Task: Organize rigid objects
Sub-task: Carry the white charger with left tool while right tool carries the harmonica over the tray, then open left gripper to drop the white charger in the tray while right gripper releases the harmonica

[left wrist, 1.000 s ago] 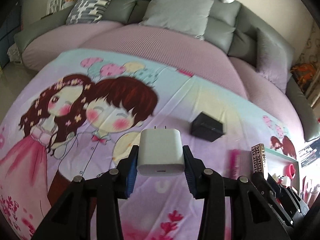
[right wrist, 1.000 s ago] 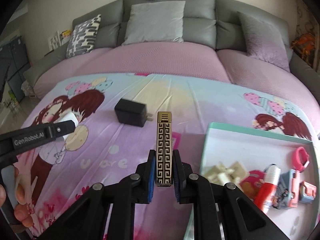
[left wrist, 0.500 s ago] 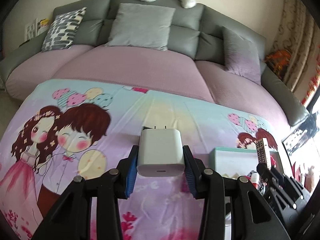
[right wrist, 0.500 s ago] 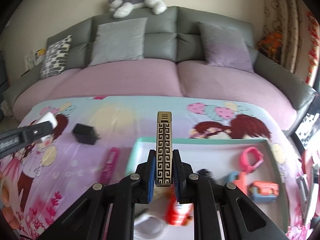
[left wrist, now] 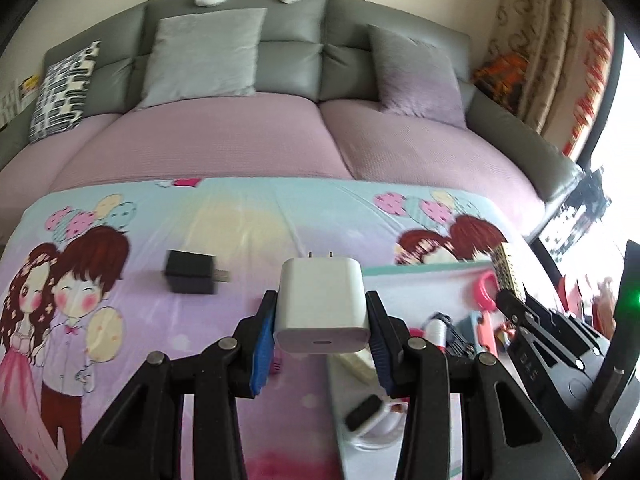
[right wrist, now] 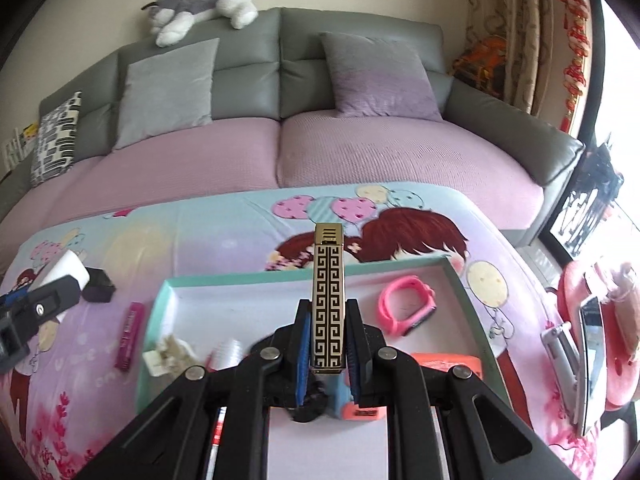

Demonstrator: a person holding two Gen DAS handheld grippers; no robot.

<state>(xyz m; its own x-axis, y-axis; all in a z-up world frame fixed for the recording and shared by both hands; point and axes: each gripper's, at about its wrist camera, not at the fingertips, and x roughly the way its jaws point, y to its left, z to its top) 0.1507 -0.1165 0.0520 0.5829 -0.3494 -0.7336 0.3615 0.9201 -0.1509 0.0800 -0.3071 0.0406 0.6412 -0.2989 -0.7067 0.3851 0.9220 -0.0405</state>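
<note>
Left wrist view: white USB charger (left wrist: pixel 322 304) clamped between the blue pads of the left tongs (left wrist: pixel 320 340), prongs pointing away, held above the cartoon-print cloth (left wrist: pixel 248 220) at the left edge of the teal-rimmed tray (left wrist: pixel 424 270). Black charger (left wrist: pixel 191 278) lay on the cloth, left of the white one, apart from it. Right wrist view: right tongs (right wrist: pixel 327 354) closed tight on a gold-and-black key-pattern lighter (right wrist: pixel 328 300), standing upright over the tray (right wrist: pixel 240 280). Inside the tray: pink wristband (right wrist: pixel 406 310), orange block (right wrist: pixel 446 362), white plastic pieces (right wrist: pixel 168 354). Magenta bar (right wrist: pixel 130 334) lay on the cloth just left of the tray. Grey sofa (right wrist: pixel 360 40) behind, plush husky (right wrist: pixel 204 4) on its back.
</note>
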